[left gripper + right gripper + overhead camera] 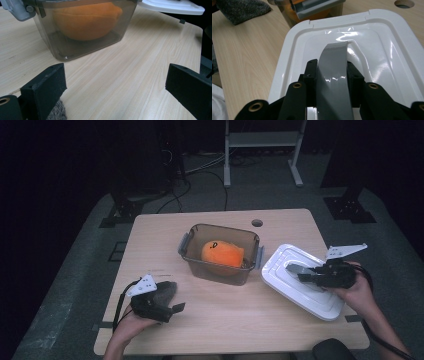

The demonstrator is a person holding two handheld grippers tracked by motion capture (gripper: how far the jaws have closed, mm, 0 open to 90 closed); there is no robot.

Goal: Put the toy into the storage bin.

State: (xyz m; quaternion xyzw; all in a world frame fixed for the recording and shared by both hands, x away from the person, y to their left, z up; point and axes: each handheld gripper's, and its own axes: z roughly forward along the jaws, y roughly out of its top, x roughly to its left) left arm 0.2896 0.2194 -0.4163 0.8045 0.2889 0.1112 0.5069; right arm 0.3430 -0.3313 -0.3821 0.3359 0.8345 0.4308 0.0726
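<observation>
The right gripper point(306, 272) pinches the grey handle point(334, 72) of the white lid point(300, 282); the left gripper point(172, 309) waits spread. Next, I judge — carry the lid toward ten o'clock onto the bin point(220, 252) holding the orange plush point(222, 253).

Left hand-held gripper point(176, 309) jaws wide apart; right hand-held gripper point(302, 273) jaws clamped together.

A tub point(220, 253) sits mid-table point(230, 320) with a plush point(222, 253) inside. The lid point(300, 280) lies just right of it. A fuzzy object point(165, 289) lies front-left.
</observation>
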